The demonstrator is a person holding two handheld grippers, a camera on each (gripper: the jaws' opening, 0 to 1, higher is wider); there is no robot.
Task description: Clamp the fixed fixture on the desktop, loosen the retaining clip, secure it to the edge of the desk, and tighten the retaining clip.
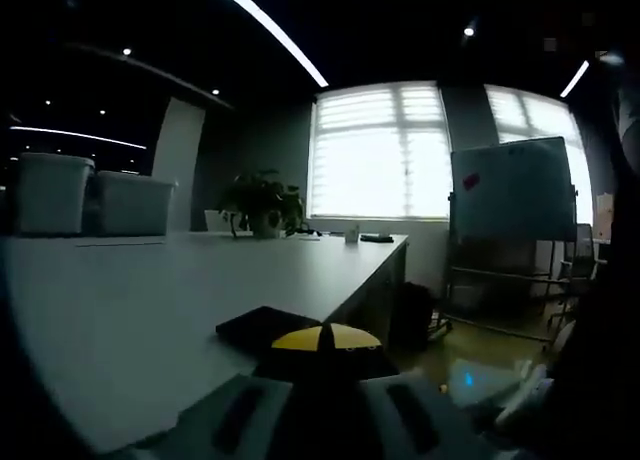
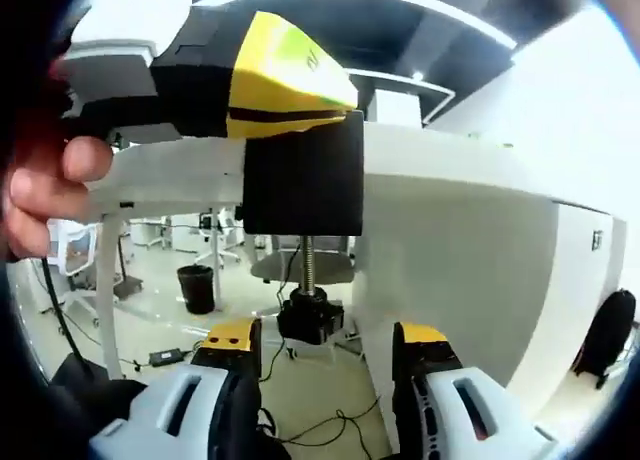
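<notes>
Fixture (image 2: 290, 90), black-and-yellow clamp, seated on the bench (image 2: 450, 170) edge: held in the left claw (image 1: 325, 395), which pinches it; its screw knob (image 2: 310, 315) between the spread right claw (image 2: 325, 380) jaws.

- Your right gripper (image 2: 325, 380) has pale grey jaw bodies with black slots, each capped yellow at twelve o'clock.
- Your left gripper (image 1: 325, 420) shows matching grey jaw bodies with dark slots.
- Your hand (image 2: 45, 195) is bare, ungloved.
</notes>
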